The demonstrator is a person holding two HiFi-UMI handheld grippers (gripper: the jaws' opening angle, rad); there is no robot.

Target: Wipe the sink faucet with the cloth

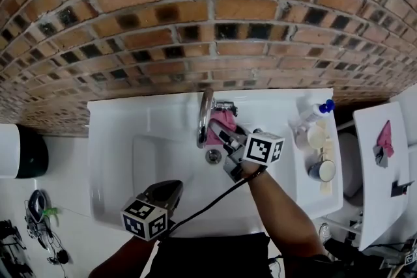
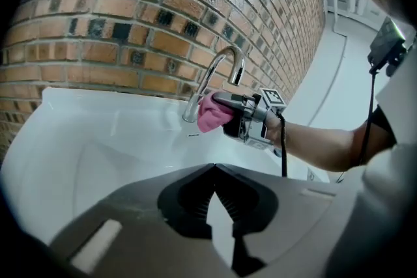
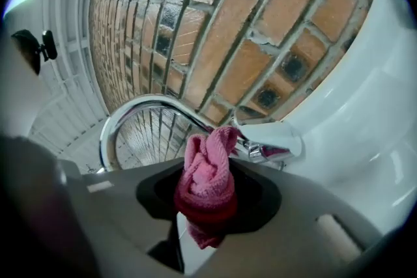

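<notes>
A chrome arched faucet [image 1: 204, 115] stands at the back of the white sink [image 1: 117, 140]. My right gripper [image 1: 223, 134] is shut on a bunched pink cloth [image 1: 225, 119] and holds it against the faucet's lower stem, beside the handle. The right gripper view shows the cloth [image 3: 208, 176] pinched in the jaws, with the spout [image 3: 140, 111] arching to the left and the handle [image 3: 273, 140] just behind. The left gripper view shows cloth [image 2: 210, 112] and faucet [image 2: 218, 71] from the side. My left gripper [image 1: 173, 188] hangs over the sink's front edge, shut and empty.
A bottle with a blue cap [image 1: 317, 110] and two cups [image 1: 317, 137] stand on the sink's right ledge. The drain [image 1: 214, 155] lies below the spout. A black bin [image 1: 29, 156] is at the left, and a white shelf [image 1: 374, 185] at the right. A brick wall rises behind.
</notes>
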